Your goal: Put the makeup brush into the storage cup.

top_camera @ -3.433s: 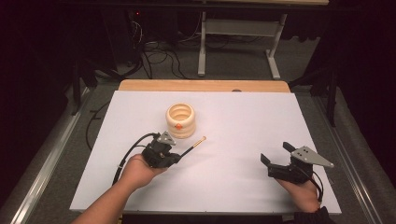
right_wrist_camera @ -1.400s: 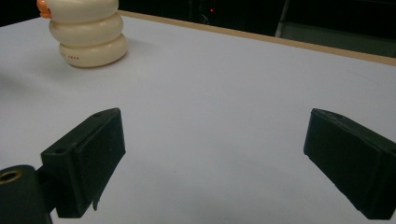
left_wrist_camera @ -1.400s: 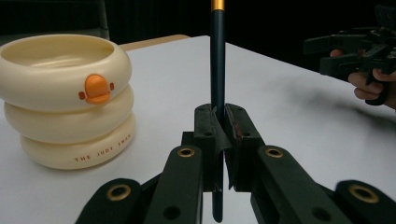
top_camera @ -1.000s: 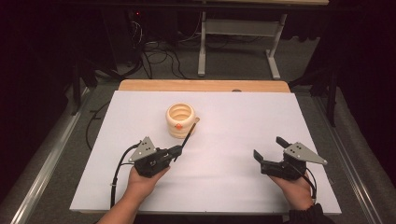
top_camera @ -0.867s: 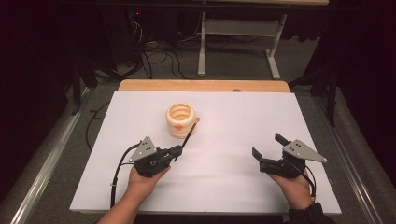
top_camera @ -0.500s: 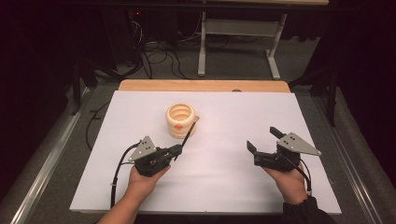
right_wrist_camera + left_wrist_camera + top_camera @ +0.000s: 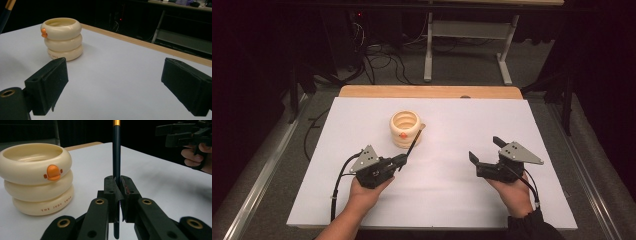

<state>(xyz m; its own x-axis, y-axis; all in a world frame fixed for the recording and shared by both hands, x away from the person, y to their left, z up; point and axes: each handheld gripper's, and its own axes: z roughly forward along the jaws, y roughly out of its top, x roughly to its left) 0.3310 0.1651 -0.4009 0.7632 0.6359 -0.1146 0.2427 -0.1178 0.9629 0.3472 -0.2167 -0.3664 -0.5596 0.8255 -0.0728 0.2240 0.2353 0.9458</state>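
Note:
A cream cup point(image 7: 406, 129) shaped like three stacked rings, with an orange duck mark, stands mid-table. My left gripper point(image 7: 401, 160) is shut on a thin dark brush point(image 7: 412, 146) with a gold band. The brush slants up toward the cup's right side, its pale tip close by the rim. In the left gripper view the jaws point(image 7: 117, 182) clamp the brush handle point(image 7: 116, 152) upright, with the cup point(image 7: 37, 177) to their left. My right gripper point(image 7: 485, 149) hovers open to the right with nothing between its pads point(image 7: 47, 85); the cup point(image 7: 63, 37) is far ahead of it on the left.
A white sheet point(image 7: 452, 200) covers the table, with a wooden strip point(image 7: 432, 91) along its far edge. Beyond it are a metal stand point(image 7: 464, 32) and loose cables point(image 7: 377, 55) on a dark floor. Metal rails run along both sides.
My right gripper has moved left toward the middle and risen a little, still open. Since the oldest frame the left hand has drawn back and swung the brush from pointing right to pointing at the cup.

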